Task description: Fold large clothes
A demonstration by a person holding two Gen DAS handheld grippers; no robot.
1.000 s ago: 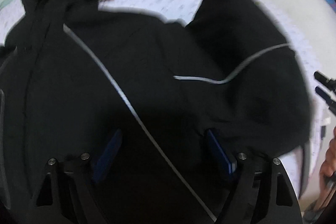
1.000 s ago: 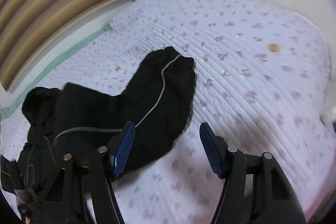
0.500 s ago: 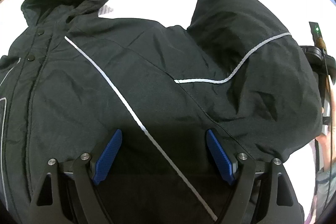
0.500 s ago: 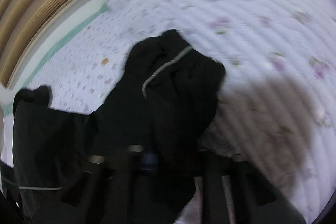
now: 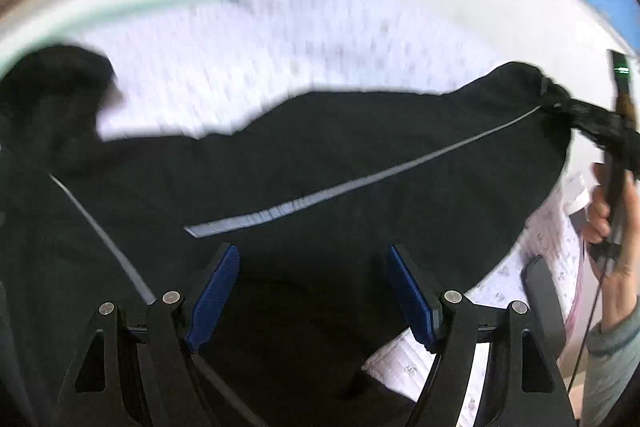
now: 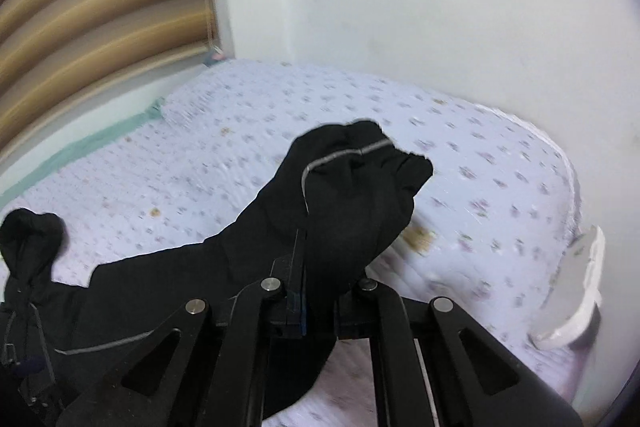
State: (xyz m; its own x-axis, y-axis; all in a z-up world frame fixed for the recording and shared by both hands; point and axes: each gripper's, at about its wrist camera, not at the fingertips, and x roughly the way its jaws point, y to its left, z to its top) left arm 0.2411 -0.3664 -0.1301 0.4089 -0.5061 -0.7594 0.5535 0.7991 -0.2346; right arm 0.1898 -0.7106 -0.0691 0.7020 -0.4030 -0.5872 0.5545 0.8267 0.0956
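Garment: a black hooded jacket with thin grey piping (image 5: 304, 163) lies spread on the bed's white quilt with small lilac flowers (image 6: 500, 195), its hood (image 6: 28, 231) toward the far left.
Right gripper (image 6: 316, 291): fingers pinched together on the black sleeve (image 6: 352, 187), near the cuff end, which stands lifted off the quilt.
Why held so: the sleeve is raised, probably so it can be carried across the jacket body for a fold.
Left gripper (image 5: 312, 291): blue-padded fingers (image 5: 214, 291) wide apart, gripping nothing, poised just above the jacket's lower body.
Why placed so: likely ready to pin or catch the cloth while the sleeve travels.
Sleeve in left view: stretched to the right, its tip at the other gripper.
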